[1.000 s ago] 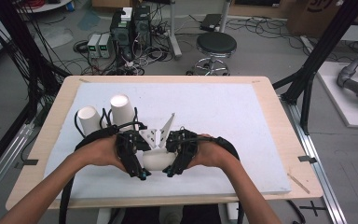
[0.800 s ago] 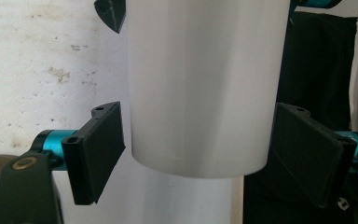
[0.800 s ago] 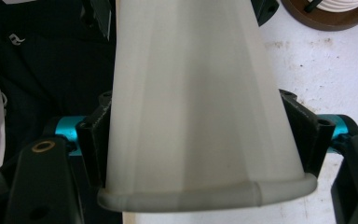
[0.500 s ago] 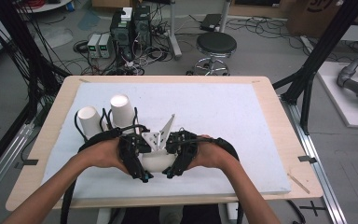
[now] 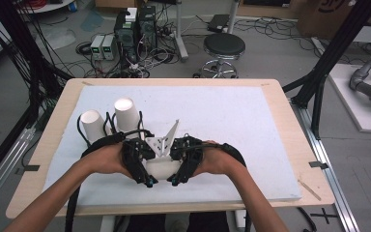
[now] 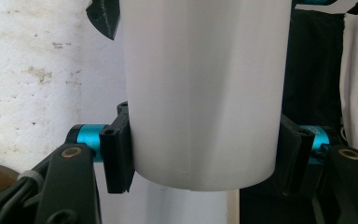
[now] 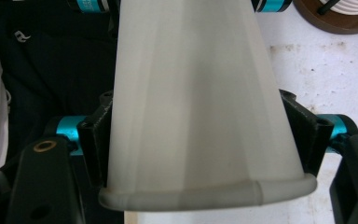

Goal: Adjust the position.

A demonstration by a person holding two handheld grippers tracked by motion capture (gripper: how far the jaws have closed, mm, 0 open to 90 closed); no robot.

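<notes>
— White paper cup (image 5: 162, 166) sits low centre of the high view, both grippers clamping it: left gripper (image 6: 200, 154) near the base, right gripper (image 7: 200, 140) by the rim.

— Probably pulling nested cups apart; pull straight, squeeze lightly.

— Count?

— Two more upturned cups (image 5: 126, 115), upper left on the foam board (image 5: 232, 116).

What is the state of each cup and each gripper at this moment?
Held cup: lying sideways above the mat, gripped at both ends.
Left gripper: shut on held cup.
Right gripper: shut on held cup.
Two cups: upside down on the mat.
</notes>
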